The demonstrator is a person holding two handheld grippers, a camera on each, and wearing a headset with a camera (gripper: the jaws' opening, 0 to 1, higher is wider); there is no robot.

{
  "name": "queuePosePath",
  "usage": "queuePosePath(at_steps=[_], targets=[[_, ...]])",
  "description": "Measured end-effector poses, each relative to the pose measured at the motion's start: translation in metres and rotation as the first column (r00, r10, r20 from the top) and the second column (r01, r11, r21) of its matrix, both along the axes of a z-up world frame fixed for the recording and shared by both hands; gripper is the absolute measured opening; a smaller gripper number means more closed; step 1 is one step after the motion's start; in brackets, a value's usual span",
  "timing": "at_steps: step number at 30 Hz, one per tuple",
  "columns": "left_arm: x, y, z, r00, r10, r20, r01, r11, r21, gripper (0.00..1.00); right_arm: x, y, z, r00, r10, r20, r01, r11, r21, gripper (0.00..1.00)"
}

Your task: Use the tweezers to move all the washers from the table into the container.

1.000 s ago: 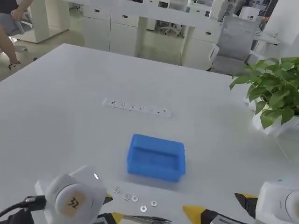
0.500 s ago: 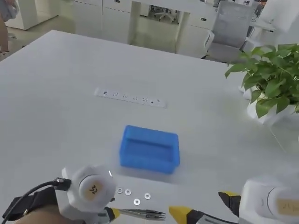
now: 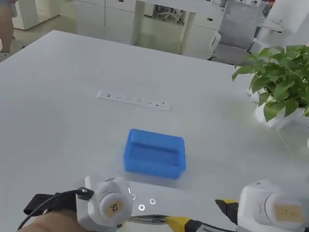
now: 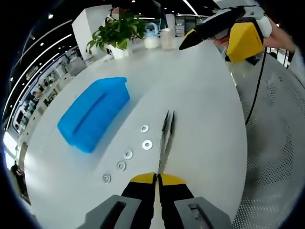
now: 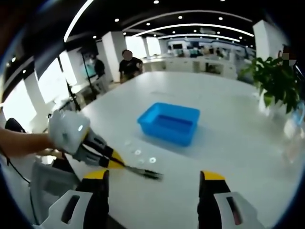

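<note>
— Left gripper view first: what sits nearest?
— The left gripper (image 4: 157, 179), jaws closed on the tweezers (image 4: 165, 136). Five washers (image 4: 147, 144) lie on the table (image 4: 205, 95) just left of the tweezers, not touching them, with the blue container (image 4: 93, 113) beyond.
— And the right gripper (image 5: 155, 175)?
— Jaws wide apart, holding nothing.

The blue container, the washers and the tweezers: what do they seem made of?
The blue container looks like matte moulded plastic: even colour, rounded edges. The washers seem metal: pale, silvery rings. The tweezers look like thin dark metal, though their finish is hard to judge.
</note>
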State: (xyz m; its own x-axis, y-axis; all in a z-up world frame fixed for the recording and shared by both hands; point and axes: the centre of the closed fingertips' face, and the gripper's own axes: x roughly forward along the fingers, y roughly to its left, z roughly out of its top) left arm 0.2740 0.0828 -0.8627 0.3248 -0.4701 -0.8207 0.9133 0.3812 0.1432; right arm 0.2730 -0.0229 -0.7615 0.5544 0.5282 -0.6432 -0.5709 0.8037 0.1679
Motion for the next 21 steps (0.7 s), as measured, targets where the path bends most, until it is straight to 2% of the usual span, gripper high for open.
queuePosePath(at_steps=[2, 7, 11, 13, 15, 16, 17, 18, 21], targets=[[-0.006, -0.002, -0.002, 1.0, -0.024, -0.02, 0.024, 1.0, 0.008, 0.0, -0.001, 0.003, -0.001, 1.0, 0.009, -0.001, -0.009, 1.0, 0.001, 0.75], [-0.01, -0.003, 0.003, 0.998, -0.062, -0.003, 0.062, 0.998, -0.006, 0.0, -0.001, 0.011, 0.0, 0.999, 0.051, 0.007, -0.051, 0.999, -0.012, 0.75], [-0.012, 0.0, 0.014, 0.999, -0.039, -0.002, 0.039, 0.999, -0.024, 0.0, -0.002, 0.019, -0.007, 0.993, 0.121, 0.002, -0.121, 0.992, -0.023, 0.7], [-0.012, 0.001, 0.024, 1.0, -0.027, 0.01, 0.028, 0.999, -0.047, 0.0, -0.009, 0.028, -0.013, 0.98, 0.199, -0.021, -0.199, 0.98, -0.013, 0.6], [-0.013, 0.001, 0.037, 1.0, -0.007, 0.013, 0.009, 0.997, -0.082, 0.0, -0.016, 0.038, -0.021, 0.96, 0.277, -0.044, -0.278, 0.961, -0.012, 0.48], [-0.014, 0.0, 0.043, 1.0, 0.0, 0.016, 0.001, 0.995, -0.103, 0.0, -0.018, 0.041, -0.026, 0.954, 0.296, -0.056, -0.298, 0.954, -0.023, 0.44], [-0.015, -0.003, 0.052, 1.0, 0.007, 0.013, -0.005, 0.99, -0.142, 0.0, -0.018, 0.043, -0.031, 0.949, 0.309, -0.065, -0.312, 0.949, -0.041, 0.42], [-0.015, -0.004, 0.058, 1.0, 0.01, 0.016, -0.007, 0.987, -0.158, 0.0, -0.016, 0.047, -0.036, 0.946, 0.319, -0.06, -0.323, 0.945, -0.06, 0.41], [-0.014, -0.003, 0.075, 0.999, 0.024, 0.04, -0.016, 0.984, -0.176, 0.0, -0.013, 0.06, -0.04, 0.931, 0.359, -0.056, -0.363, 0.929, -0.068, 0.35]])
